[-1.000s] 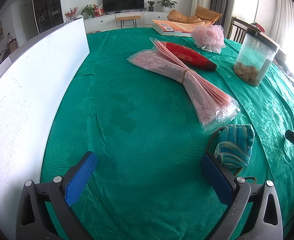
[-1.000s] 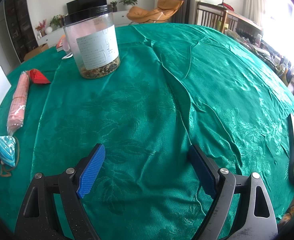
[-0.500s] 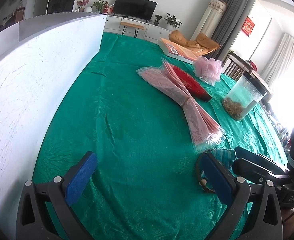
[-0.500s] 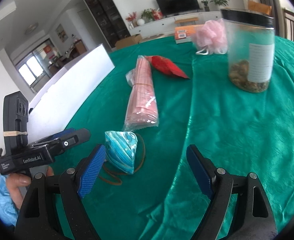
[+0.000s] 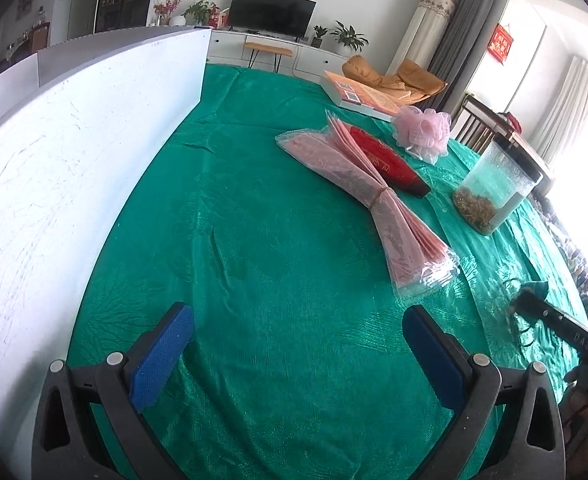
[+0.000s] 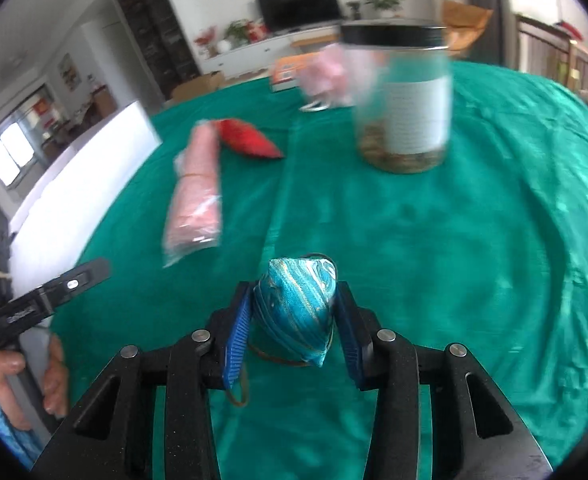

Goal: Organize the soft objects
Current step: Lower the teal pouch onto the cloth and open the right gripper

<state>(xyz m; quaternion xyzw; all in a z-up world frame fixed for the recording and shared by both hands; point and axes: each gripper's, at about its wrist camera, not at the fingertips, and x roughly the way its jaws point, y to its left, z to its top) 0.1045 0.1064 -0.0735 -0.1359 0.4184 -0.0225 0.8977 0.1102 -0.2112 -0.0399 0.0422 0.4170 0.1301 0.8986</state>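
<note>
The right gripper (image 6: 294,308) is clamping a teal pouch (image 6: 297,312) between its blue pads (image 6: 236,340), the jaws narrowed onto its two sides. The pouch, streaked with gold and white, is sitting between the fingers with its point tilting down and toward the camera. A brown cord (image 6: 240,394) is trailing from it below the left pad, above the green cloth (image 6: 433,260) covering the desk. Whether the pouch is resting on the cloth or lifted off it cannot be told from this blurred view.

The left gripper (image 5: 294,352) is hovering over the cloth (image 5: 254,240) with its jaws spread wide and nothing between the pads (image 5: 162,356). In its view the right gripper (image 5: 549,316) is showing at the right edge, dark and partly cut off.

Beyond the pouch, a pink packet (image 6: 196,196) in clear wrap is lying on the cloth, bound by a band at its middle, with a red item (image 6: 250,142) touching its far side. In the left view the same packet (image 5: 369,196) is stretching diagonally, with the red item (image 5: 385,160) just behind it. A pink pouf (image 5: 423,130) is sitting farther back, near a flat book (image 5: 357,96). A clear jar (image 6: 401,96) with a black lid is standing upright to the right, brownish bits filling its bottom. A white board (image 5: 66,168) is standing along the left side of the desk.
</note>
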